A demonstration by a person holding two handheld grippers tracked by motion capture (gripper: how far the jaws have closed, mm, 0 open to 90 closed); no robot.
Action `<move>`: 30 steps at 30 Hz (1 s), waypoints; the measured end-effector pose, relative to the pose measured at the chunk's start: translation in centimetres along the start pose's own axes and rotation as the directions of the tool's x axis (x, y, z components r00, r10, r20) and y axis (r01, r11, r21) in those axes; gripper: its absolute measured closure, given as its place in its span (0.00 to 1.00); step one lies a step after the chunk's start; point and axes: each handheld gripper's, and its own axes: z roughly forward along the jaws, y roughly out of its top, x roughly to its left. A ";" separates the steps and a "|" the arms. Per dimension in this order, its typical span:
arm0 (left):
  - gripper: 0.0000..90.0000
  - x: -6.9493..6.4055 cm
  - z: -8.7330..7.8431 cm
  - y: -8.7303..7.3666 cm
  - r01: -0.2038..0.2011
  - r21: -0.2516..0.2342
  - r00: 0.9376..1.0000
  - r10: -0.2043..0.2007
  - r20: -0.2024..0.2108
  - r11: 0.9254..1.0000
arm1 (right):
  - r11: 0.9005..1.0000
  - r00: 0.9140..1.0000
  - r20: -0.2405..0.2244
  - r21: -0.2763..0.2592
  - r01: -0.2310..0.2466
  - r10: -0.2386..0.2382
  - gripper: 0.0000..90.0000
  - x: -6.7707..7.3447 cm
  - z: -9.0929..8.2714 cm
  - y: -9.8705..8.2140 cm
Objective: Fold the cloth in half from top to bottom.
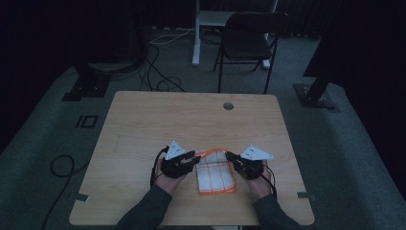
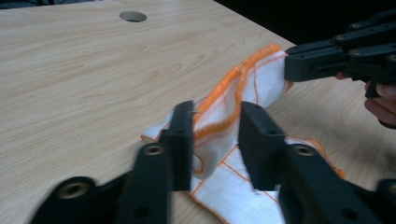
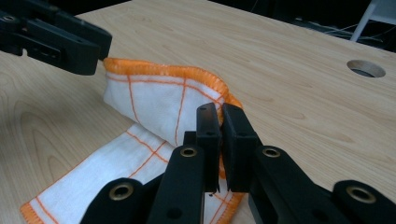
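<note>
A white cloth (image 1: 216, 177) with an orange hem and orange grid lines lies on the wooden table (image 1: 158, 120), its far edge lifted and folded over. My left gripper (image 1: 195, 158) is at the cloth's far left corner. In the left gripper view its jaws (image 2: 217, 116) stand apart with the orange hem (image 2: 219, 123) loose between them. My right gripper (image 1: 228, 155) is at the far right corner. The right gripper view shows its jaws (image 3: 220, 109) shut on the raised cloth (image 3: 149, 100), whose hem is pinched between the pads. The other gripper's tip (image 3: 88, 51) sits at the fold's far end.
A round cable hole (image 1: 228, 106) is set in the table's far side. Beyond the table stand a black chair (image 1: 249, 38) and a white stand (image 1: 196, 33), with cables (image 1: 158, 76) on the floor. Bare wood lies to the left of the cloth.
</note>
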 end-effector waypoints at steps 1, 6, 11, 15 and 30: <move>0.65 0.0 0.0 0.0 -0.002 0.002 1.000 0.002 0.000 1.000 | 1.000 1.000 -0.001 0.001 0.000 0.000 0.96 0.1 0.0 -0.1; 0.55 -0.2 0.1 -0.3 -0.006 0.020 1.000 0.006 0.015 1.000 | 1.000 1.000 -0.001 0.003 -0.003 0.003 0.96 0.1 0.0 -0.3; 0.51 -0.5 0.7 -0.7 -0.022 0.057 0.999 0.020 0.030 0.998 | 1.000 1.000 -0.004 0.004 -0.006 0.006 0.96 0.2 -0.1 -0.5; 0.56 -0.6 0.9 -0.8 -0.029 0.076 0.999 0.028 0.019 0.997 | 1.000 1.000 -0.004 0.002 -0.007 0.007 0.96 0.2 -0.2 -0.6; 0.96 -2.0 0.6 -0.9 -0.086 0.101 0.995 0.081 0.050 0.991 | 1.000 1.000 -0.010 0.001 -0.017 0.017 0.96 0.6 -1.0 -1.4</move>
